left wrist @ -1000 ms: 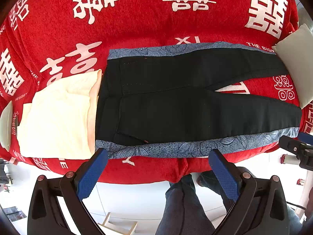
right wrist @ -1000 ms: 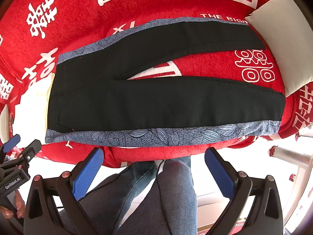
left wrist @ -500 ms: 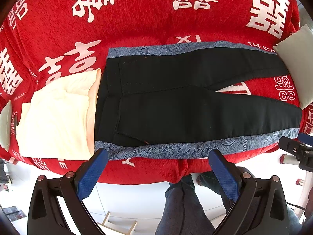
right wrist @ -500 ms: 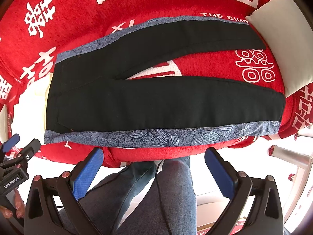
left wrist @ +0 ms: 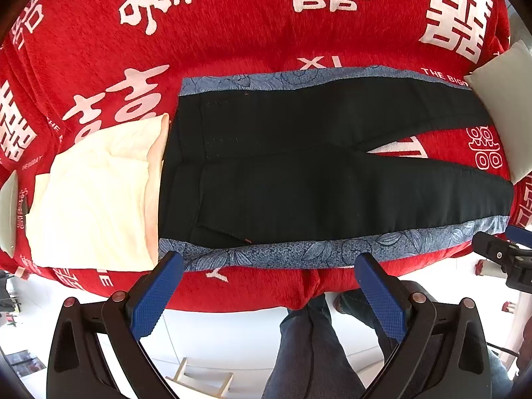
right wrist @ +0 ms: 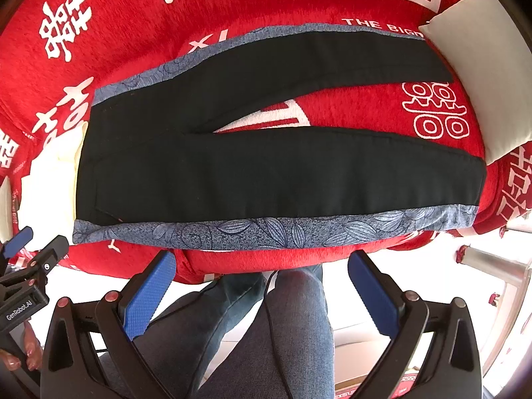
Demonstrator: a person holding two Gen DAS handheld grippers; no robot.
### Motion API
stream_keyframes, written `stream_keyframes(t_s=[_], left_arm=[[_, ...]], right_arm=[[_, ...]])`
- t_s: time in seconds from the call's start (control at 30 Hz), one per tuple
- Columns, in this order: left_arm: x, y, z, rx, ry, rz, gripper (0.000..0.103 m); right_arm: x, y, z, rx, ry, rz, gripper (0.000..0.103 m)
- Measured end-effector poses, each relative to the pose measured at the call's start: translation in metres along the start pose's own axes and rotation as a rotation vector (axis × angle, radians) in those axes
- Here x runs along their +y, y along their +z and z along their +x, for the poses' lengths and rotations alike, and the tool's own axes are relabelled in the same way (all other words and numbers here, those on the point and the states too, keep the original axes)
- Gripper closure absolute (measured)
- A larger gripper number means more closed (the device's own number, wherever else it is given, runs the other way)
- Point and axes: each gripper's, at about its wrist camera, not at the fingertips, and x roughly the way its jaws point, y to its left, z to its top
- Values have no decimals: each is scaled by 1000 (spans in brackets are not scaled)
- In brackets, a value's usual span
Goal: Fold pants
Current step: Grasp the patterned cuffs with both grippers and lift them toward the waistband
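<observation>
Black pants (left wrist: 316, 173) with blue floral side stripes lie flat on a red cover, waist to the left, legs spread slightly apart to the right; they also show in the right wrist view (right wrist: 266, 166). My left gripper (left wrist: 266, 266) is open and empty, hovering just in front of the near striped edge close to the waist. My right gripper (right wrist: 262, 266) is open and empty, in front of the near leg's striped edge. Each gripper's tip shows at the edge of the other's view.
A folded cream garment (left wrist: 96, 193) lies left of the waist, touching it. A white pillow (left wrist: 505, 106) sits at the right by the leg ends. The red cover (left wrist: 232, 26) has white characters. The person's jeans-clad legs (right wrist: 266, 332) are below the front edge.
Both grippers have edged slightly closer to the near edge of the pants. The pants have not moved.
</observation>
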Motion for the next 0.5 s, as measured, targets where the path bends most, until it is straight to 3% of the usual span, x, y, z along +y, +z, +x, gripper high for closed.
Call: stream_keyframes(t_s=[0.27,0.4,0.5], left_arm=[[10,-5,7,-2,-56,-54,0],[30,-11,28,26,-163,-182,0],[46,-21,50,48,-217,-266,0]], right_arm=[[-3,-1,7,4,29,29,0],[-10,-2,20,15,152,92,0],[-15,-7,44,63,312,174,0]])
